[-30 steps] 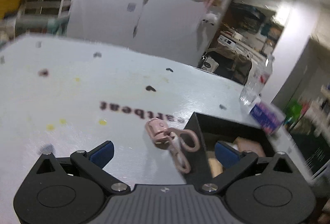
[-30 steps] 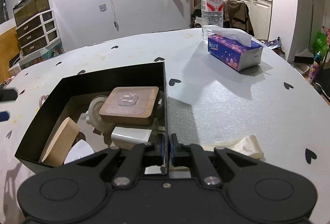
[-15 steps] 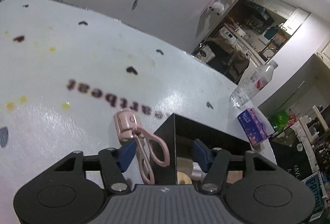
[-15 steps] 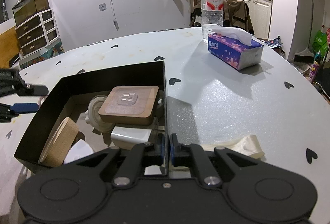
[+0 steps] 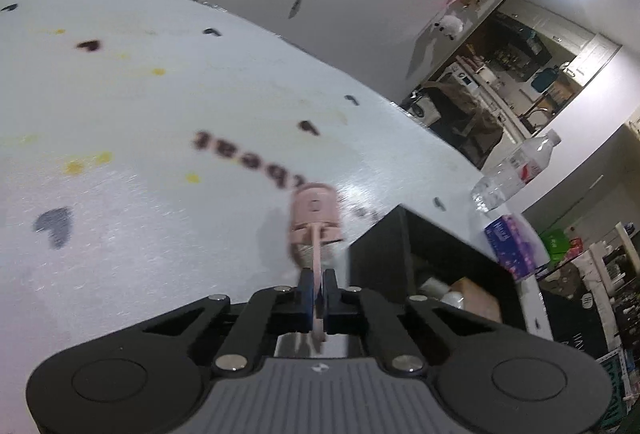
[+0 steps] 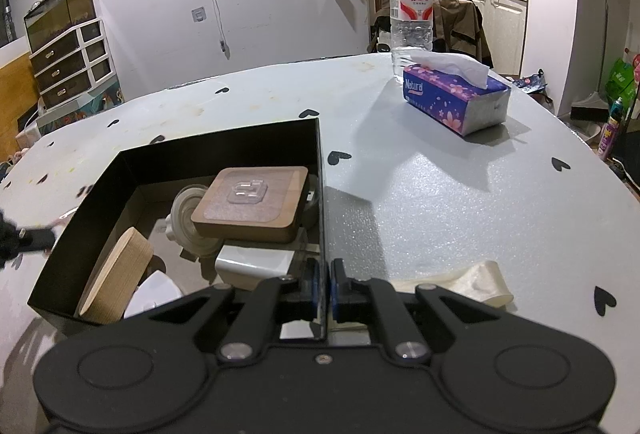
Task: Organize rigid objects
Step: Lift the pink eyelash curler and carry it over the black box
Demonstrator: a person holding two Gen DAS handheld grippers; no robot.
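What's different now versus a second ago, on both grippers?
The left gripper came in over the pink eyelash curler and shut on its handles; a second ago its jaws stood wide open with the curler lying loose on the table beside the black box. The right gripper has not moved and stays clamped on the box's wall. The box contents look unchanged.

My left hand-held gripper [image 5: 316, 292] is matte black — two round housings, angled linkage arms with silver screws, a ribbed grey centre plate, blue pads [image 5: 307, 294]. My right hand-held gripper [image 6: 323, 288] is built alike — black body, silver screws, blue pads [image 6: 335, 290].
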